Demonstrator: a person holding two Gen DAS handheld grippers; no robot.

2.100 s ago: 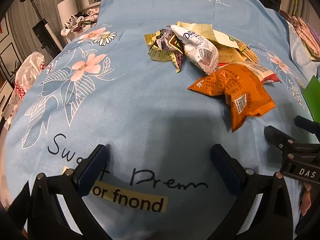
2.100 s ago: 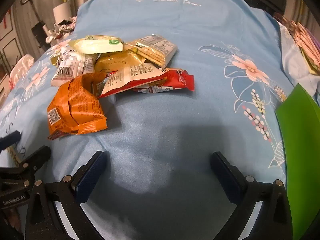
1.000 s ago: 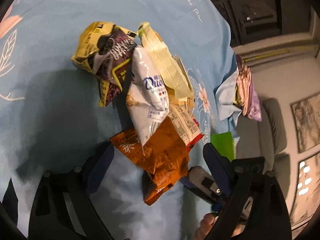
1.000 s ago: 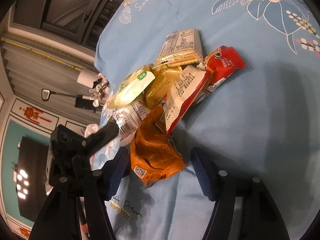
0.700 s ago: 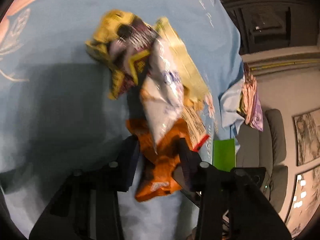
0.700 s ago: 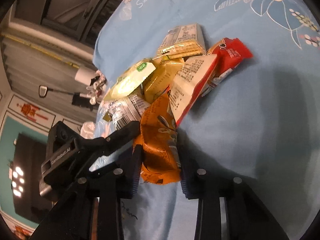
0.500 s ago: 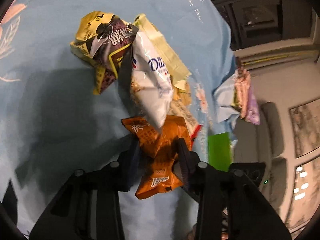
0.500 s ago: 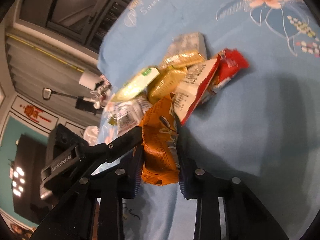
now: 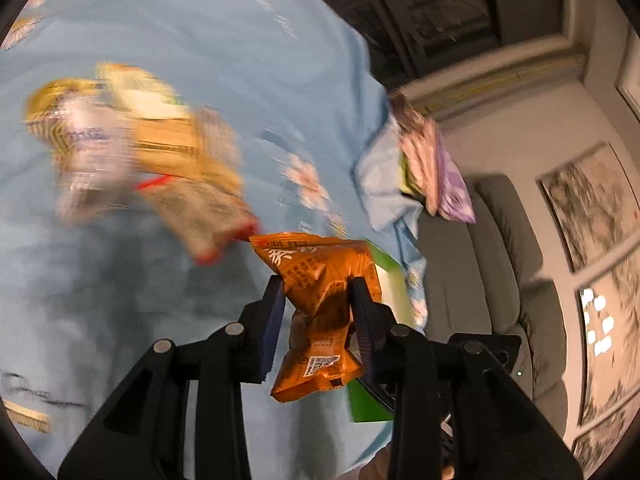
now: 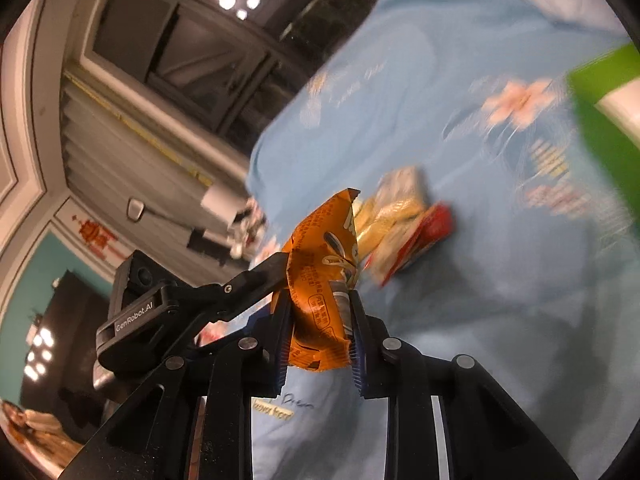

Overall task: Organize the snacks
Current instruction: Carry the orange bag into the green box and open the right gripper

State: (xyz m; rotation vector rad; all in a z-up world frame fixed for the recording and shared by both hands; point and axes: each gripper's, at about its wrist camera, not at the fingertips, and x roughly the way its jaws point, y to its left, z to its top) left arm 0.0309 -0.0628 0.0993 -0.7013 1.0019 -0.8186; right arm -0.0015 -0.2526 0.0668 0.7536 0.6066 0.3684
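An orange snack packet [image 9: 320, 300] is pinched between the jaws of my left gripper [image 9: 318, 300] and held above the blue cloth. My right gripper [image 10: 318, 300] is shut on the same orange packet [image 10: 324, 276] from the other side. The left gripper's body shows in the right wrist view [image 10: 192, 300], touching the packet. The rest of the snack pile [image 9: 140, 160] lies blurred on the cloth to the left; in the right wrist view the pile [image 10: 400, 224] lies beyond the packet.
A green box [image 9: 384, 280] sits behind the held packet, at the right edge in the right wrist view [image 10: 608, 120]. The blue floral cloth [image 9: 120, 300] covers the surface. Folded fabrics [image 9: 424, 168] and a grey sofa [image 9: 480, 280] lie at the right.
Both grippers closed on the orange packet and lifted it off the cloth. The views have swung toward the green box; the pile is now blurred with motion.
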